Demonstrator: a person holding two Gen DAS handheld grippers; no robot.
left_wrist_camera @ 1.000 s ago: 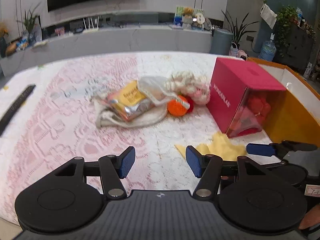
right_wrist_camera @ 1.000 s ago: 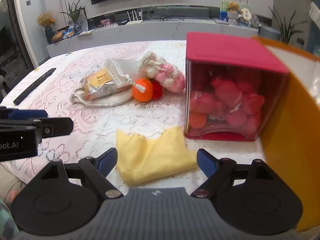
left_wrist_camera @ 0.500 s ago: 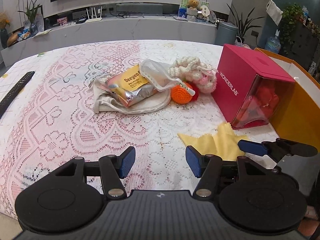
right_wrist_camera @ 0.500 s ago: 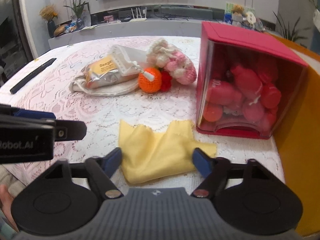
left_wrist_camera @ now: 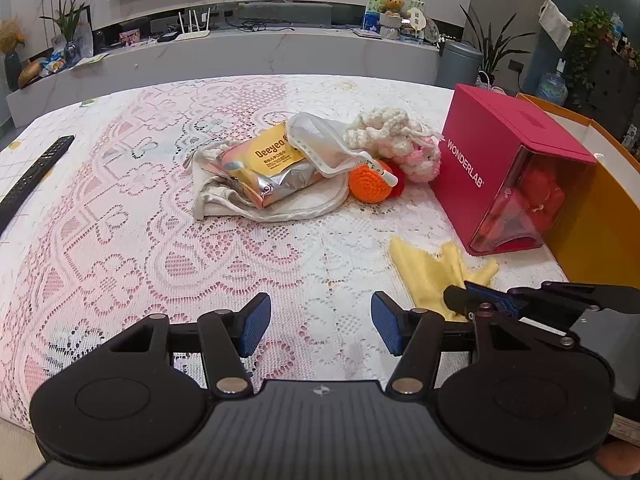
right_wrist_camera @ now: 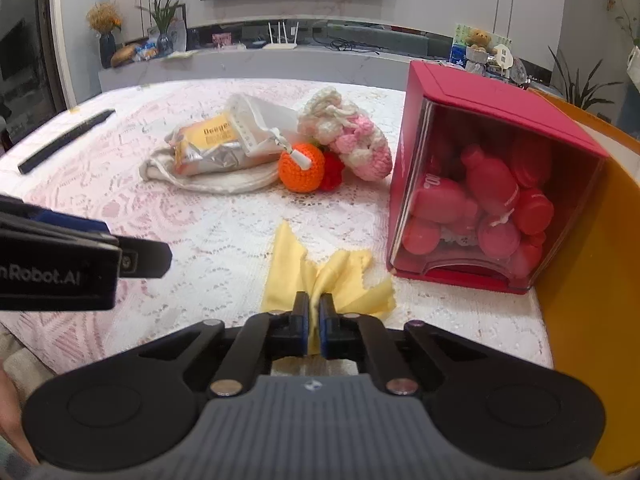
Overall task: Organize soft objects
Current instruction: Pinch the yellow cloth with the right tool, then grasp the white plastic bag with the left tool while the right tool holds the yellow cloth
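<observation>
Yellow cloth (left_wrist_camera: 432, 272) lies crumpled on the lace-covered table (left_wrist_camera: 120, 240) in the left wrist view, just in front of the red box (left_wrist_camera: 500, 168), with its near edge under the right claw (left_wrist_camera: 476, 302) coming in from the side. The left claw (left_wrist_camera: 320, 328) hangs over bare lace with its jaws apart and nothing between them. Farther back the soft things sit in one heap — a drawstring bag (left_wrist_camera: 248, 204) with a foil pouch (left_wrist_camera: 272, 164) on it, an orange crochet ball (left_wrist_camera: 370, 184) and a pink-and-white crochet piece (left_wrist_camera: 404, 144) — none of them sorted yet, so the task looks barely begun. In the right wrist view the right claw (right_wrist_camera: 315, 320) is closed on a bunched fold of the yellow cloth (right_wrist_camera: 340, 280), which puckers up toward the pads while the rest lies flat. The red box (right_wrist_camera: 492, 200) stands near on the right, touching an orange wall (right_wrist_camera: 592, 280) — tight on that side. The left claw (right_wrist_camera: 136, 256) hovers at the left, and the lace between the cloth and the heap is open for carrying.
</observation>
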